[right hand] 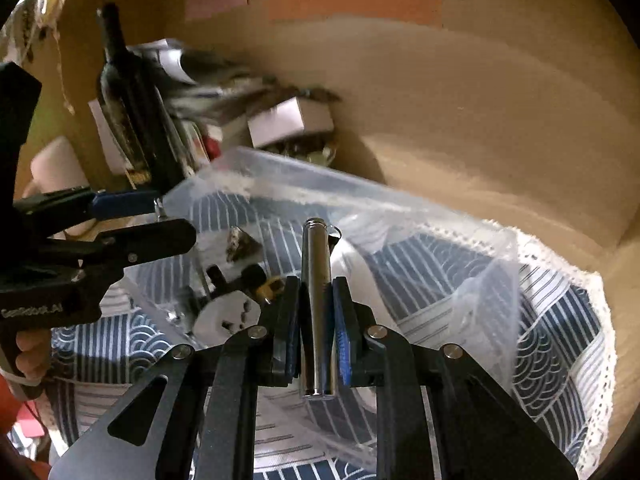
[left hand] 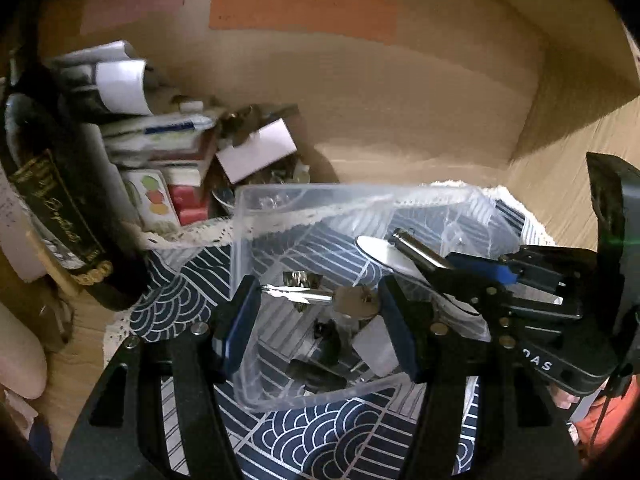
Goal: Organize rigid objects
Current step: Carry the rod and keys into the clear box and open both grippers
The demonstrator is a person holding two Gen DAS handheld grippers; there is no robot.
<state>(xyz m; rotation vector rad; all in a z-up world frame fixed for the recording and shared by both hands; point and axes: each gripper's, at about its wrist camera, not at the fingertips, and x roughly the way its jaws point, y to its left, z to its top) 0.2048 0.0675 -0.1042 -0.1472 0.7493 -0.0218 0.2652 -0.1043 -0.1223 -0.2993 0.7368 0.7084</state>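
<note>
A clear plastic box (left hand: pixel 248 248) stands on a blue wave-patterned cloth (left hand: pixel 180 304). Inside it lie a silver key (left hand: pixel 320 298), a white plug adapter (right hand: pixel 226 316) and small dark items. My left gripper (left hand: pixel 318 320) is open, its fingers straddling the box's near left corner, with the key between them. My right gripper (right hand: pixel 316 320) is shut on a silver metal cylinder (right hand: pixel 316 280) and holds it over the box (right hand: pixel 472 264). The right gripper and cylinder (left hand: pixel 416 250) also show in the left wrist view at right.
A dark wine bottle (left hand: pixel 60 200) (right hand: pixel 128 108), stacked small cartons (left hand: pixel 172 184) and a white box (left hand: pixel 256 148) crowd the back left. A cardboard wall (left hand: pixel 400 100) rises behind. The lace-edged cloth (right hand: pixel 560 340) extends to the right.
</note>
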